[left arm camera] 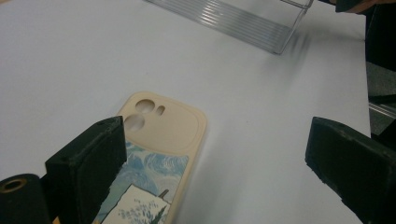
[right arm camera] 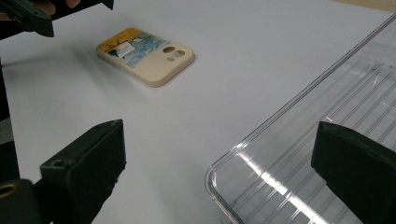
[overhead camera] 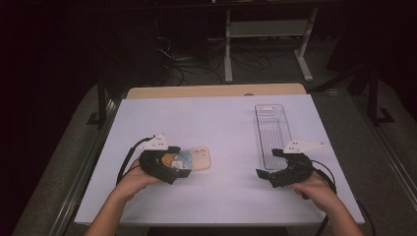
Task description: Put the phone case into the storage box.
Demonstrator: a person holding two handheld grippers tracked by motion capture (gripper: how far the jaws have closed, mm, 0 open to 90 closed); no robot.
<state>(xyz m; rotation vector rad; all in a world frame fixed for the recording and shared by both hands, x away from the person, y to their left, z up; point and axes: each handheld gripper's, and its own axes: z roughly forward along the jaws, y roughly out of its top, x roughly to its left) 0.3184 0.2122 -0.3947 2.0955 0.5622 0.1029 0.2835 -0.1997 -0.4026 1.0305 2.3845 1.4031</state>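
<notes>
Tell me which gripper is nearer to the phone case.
Left. The left gripper hangs right over the near end of the phone case, jaws open and not gripping it. The right gripper sits well off to the case's right, beside the clear tray, jaws open.

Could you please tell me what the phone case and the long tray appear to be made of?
The phone case looks like soft matte silicone or rubbery plastic: cream, rounded edges, no glare, with a printed picture. The long tray looks like hard clear plastic: see-through, ribbed floor, bright highlights.

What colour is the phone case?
Cream, with a blue, white and orange picture: phone case, clearest in the right gripper view.
</notes>
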